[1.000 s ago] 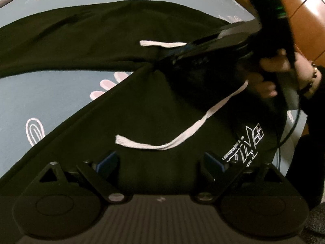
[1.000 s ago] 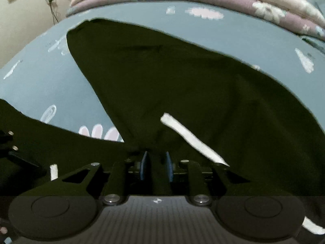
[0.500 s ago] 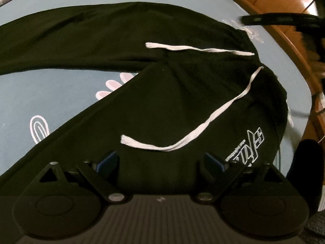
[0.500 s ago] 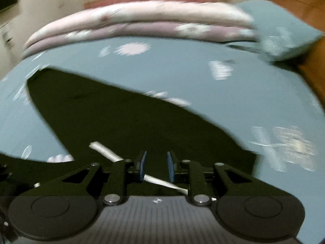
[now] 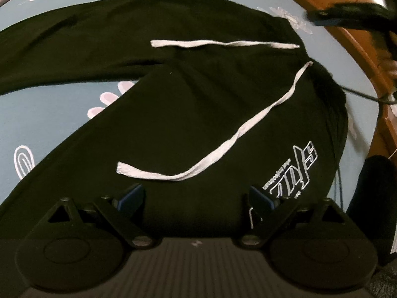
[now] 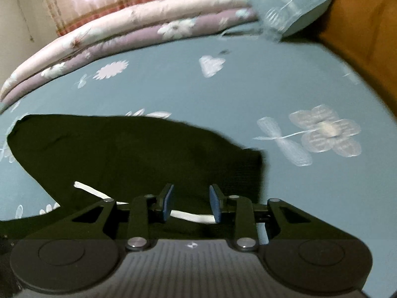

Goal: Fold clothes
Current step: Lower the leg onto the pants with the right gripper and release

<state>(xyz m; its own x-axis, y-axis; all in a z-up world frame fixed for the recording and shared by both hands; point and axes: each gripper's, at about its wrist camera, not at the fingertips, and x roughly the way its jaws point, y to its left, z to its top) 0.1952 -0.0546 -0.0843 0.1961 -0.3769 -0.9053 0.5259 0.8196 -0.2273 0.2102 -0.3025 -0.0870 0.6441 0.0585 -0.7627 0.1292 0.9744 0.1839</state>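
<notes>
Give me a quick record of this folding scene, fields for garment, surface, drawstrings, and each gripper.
garment: black pants spread flat, legs apart
surface: blue flowered bedsheet
drawstrings: two white drawstrings lying loose on the fabric
left gripper: open wide above the pants, holding nothing
right gripper: jaws opening, nothing gripped
background: folded quilts, pillow

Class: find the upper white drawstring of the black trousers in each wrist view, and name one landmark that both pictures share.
Left wrist view: upper white drawstring lies flat across the upper middle of the black trousers.
Right wrist view: it runs along the lower left, passing behind the fingers.
Shared landmark: blue flowered bedsheet.
</notes>
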